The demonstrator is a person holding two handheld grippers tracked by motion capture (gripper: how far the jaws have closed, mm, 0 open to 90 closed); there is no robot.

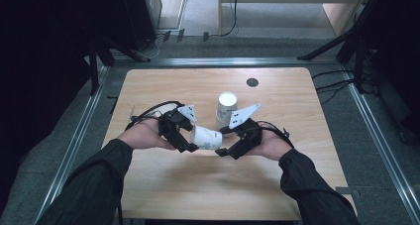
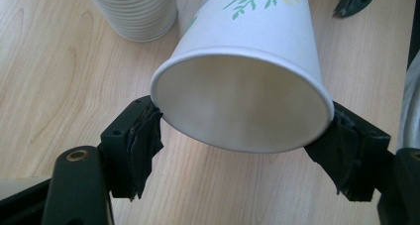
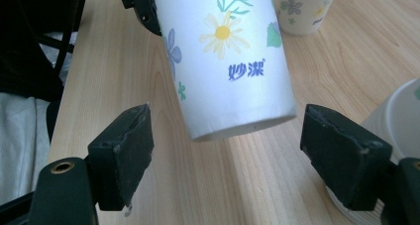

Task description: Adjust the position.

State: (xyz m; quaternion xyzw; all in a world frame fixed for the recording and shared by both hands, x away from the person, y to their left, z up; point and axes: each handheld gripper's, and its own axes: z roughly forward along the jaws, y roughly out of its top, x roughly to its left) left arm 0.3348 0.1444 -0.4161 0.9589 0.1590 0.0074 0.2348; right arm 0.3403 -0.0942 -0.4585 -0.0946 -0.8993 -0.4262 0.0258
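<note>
Left gripper (image 1: 190, 141): clamped on the rim end of a flowered paper cup (image 1: 207, 138); in the left gripper view both pads press the cup's (image 2: 247, 81) mouth from opposite sides, one pad (image 2: 143, 136) at the left of the rim, the other at the right.
Right gripper (image 1: 224, 141): jaws apart, gripping nothing; in the right gripper view the cup's (image 3: 225, 61) base end sits between the two pads (image 3: 126, 150) with a gap on each side.
Flowered paper cup: lying tilted, near horizontal, held above the wooden table (image 1: 277, 185); mouth toward the left gripper, base toward the right gripper. Daisy print and blue lettering on its wall.
Cup stack (image 1: 226, 108): standing upright on the table just behind the held cup, on the far side from the person; white ribbed rims seen in the left gripper view (image 2: 136, 12).
Second printed cup (image 3: 304, 7): seen in the right gripper view, standing on the table beyond the held cup.
Dark round disc (image 1: 252, 82): on the table, well beyond the cup stack, toward the far edge.
Hands: one on each gripper, black sleeves (image 1: 94, 185) coming in from the near side of the held cup.
</note>
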